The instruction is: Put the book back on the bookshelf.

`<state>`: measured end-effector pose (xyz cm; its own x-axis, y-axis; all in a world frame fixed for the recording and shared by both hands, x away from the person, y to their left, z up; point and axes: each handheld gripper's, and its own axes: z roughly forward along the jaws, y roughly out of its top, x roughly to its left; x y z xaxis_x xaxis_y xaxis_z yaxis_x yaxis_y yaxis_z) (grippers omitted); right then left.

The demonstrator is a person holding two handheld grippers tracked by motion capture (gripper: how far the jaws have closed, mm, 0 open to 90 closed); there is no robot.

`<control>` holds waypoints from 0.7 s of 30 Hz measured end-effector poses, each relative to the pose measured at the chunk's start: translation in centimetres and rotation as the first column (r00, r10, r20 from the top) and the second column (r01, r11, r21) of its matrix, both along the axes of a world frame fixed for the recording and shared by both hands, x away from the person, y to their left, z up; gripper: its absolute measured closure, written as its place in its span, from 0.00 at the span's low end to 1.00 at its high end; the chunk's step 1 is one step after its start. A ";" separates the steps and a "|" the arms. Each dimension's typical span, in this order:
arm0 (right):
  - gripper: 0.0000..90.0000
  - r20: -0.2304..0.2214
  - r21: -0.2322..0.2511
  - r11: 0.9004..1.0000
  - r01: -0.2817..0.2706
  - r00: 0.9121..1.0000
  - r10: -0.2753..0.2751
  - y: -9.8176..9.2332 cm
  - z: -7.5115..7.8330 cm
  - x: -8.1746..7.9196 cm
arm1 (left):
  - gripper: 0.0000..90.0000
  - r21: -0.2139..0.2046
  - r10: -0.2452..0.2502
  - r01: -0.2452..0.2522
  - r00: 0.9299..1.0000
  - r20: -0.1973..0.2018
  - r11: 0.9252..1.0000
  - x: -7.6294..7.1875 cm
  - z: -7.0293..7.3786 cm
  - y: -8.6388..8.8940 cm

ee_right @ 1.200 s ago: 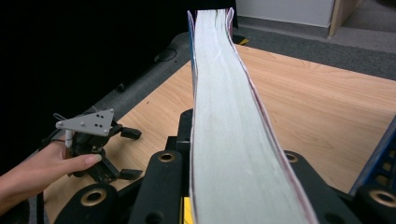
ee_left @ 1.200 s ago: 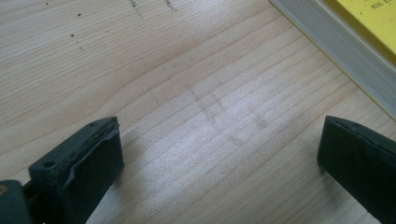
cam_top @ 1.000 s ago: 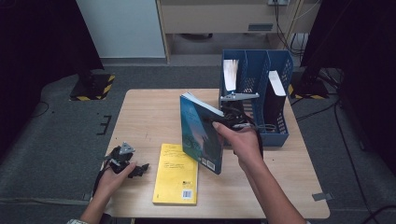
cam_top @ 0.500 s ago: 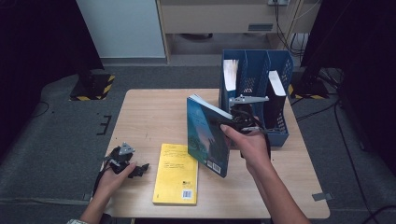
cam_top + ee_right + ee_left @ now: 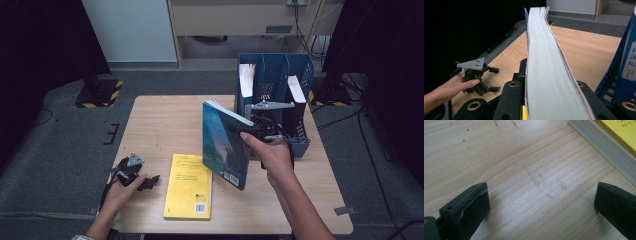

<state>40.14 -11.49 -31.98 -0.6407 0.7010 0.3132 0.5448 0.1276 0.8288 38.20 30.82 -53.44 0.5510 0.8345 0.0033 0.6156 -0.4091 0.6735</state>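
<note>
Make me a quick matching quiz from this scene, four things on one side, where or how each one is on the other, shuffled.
Things:
1. teal book
2. yellow book
3. blue file rack
4. left gripper

States:
A. open, resting on the table
B. lying flat on the table
C. clamped upright in the right gripper
D. standing at the table's far right

Pairs: 1-C, 2-B, 3-D, 4-A

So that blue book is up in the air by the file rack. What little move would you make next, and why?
Probably carry it a little further toward the blue file rack and line it up over a free slot. The right tool is clamped on the blue book, which is upright and clear of the table, just short of the rack.
</note>
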 end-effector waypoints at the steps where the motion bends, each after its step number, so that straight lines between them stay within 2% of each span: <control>1: 0.82 0.005 0.001 1.000 -0.002 1.000 0.002 0.0 0.1 0.1 | 0.00 -0.001 0.001 -0.001 1.000 0.000 1.000 0.0 0.0 0.0; 10: 0.82 0.009 0.016 1.000 0.016 1.000 -0.016 -0.1 1.8 0.6 | 0.00 -0.005 0.004 -0.004 1.000 0.002 1.000 0.0 0.0 0.0; 13: 0.82 -0.003 0.015 1.000 0.025 1.000 -0.025 -0.2 2.1 0.7 | 0.00 -0.005 0.004 -0.004 1.000 0.002 1.000 0.0 0.0 0.0; 21: 0.82 -0.025 0.033 0.998 0.054 0.998 -0.053 -1.7 2.6 0.7 | 0.00 -0.005 0.004 -0.004 1.000 0.003 1.000 0.0 0.0 0.0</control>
<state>40.82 -13.18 -29.40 -0.5947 0.7230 0.3517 0.5696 0.0701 0.8189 38.18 30.79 -53.47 0.5477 0.8367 0.0004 0.6155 -0.4032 0.6771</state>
